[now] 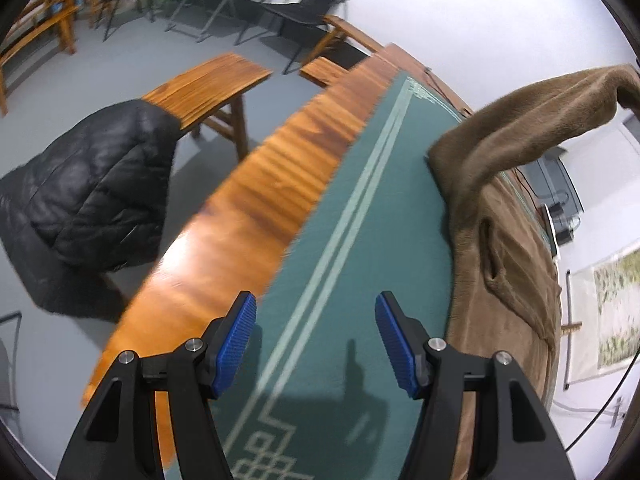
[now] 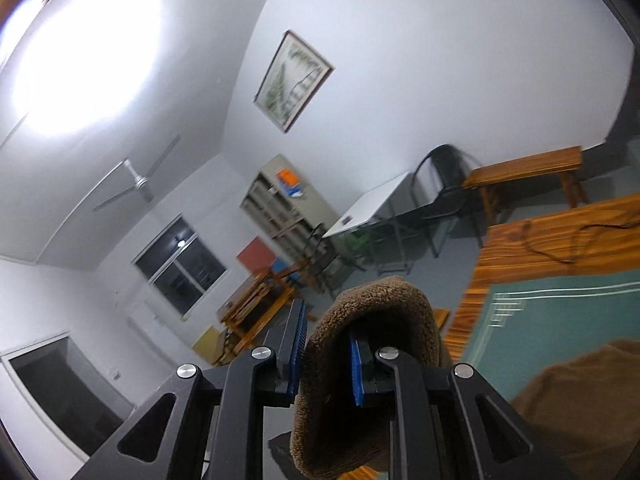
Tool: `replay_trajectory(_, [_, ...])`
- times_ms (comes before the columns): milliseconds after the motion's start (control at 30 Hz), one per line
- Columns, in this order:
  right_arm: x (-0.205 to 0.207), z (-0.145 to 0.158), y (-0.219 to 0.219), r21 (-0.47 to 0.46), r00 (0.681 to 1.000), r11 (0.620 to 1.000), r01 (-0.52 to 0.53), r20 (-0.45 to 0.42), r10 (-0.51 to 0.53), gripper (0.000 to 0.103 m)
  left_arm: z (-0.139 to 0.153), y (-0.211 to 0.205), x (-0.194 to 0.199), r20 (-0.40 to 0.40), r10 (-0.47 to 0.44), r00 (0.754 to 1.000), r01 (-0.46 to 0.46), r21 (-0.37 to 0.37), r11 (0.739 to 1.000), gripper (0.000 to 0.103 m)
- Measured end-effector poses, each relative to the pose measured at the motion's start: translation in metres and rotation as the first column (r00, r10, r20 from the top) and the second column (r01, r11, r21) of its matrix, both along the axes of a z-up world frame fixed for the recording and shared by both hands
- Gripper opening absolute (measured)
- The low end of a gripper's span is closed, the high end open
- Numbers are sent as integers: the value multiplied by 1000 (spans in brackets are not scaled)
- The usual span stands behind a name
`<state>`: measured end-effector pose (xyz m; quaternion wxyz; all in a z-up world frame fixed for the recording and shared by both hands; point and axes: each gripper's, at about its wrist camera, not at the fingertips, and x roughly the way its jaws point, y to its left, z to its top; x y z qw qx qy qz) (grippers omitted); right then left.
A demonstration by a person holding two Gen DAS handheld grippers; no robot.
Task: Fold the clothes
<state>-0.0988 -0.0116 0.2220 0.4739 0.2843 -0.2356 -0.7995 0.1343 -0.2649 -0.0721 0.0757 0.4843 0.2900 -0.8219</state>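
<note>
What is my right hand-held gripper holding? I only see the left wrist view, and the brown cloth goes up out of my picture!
Observer: The right hand-held gripper is shut on a fold of the brown garment, and the fuzzy cloth bulges up over its blue pads.
Child: What is the gripper pointing at?
Observer: Across the room, toward a window and shelves.
Child: Is anything on the wall there?
Observer: Yes, a framed picture hangs on the white wall, and a ceiling fan is overhead.
Child: Is the table still under it?
Observer: The green mat and wooden table show at its right side, lower down.
</note>
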Motion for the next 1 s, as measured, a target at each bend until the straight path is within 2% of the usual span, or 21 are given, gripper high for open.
replay_trajectory(200, [-3, -22, 110, -2, 985, 987, 162, 66, -161, 21, 4, 38, -38, 13, -72, 997, 73, -53, 996, 71])
replay_trajectory(300, [-5, -43, 166, 11, 960, 968, 250, 126, -249, 21, 6, 58, -55, 24, -99, 995, 101, -76, 992, 71])
replay_trajectory(500, [-9, -102, 255, 110, 898, 924, 366, 219, -382, 21, 7, 96, -88, 59, -136, 989, 144, -162, 976, 71])
replay_trajectory(667, [-7, -151, 312, 137, 849, 904, 405, 312, -427, 21, 8, 120, -108, 87, -149, 985, 165, -230, 959, 71])
replay_trajectory(933, [-3, -178, 354, 124, 841, 914, 387, 358, -405, 21, 6, 153, -137, 116, -149, 982, 180, -332, 926, 71])
replay_trajectory(1000, [-3, -182, 361, 174, 836, 901, 398, 335, -435, 21, 2, 161, -144, 130, -147, 980, 185, -357, 916, 71])
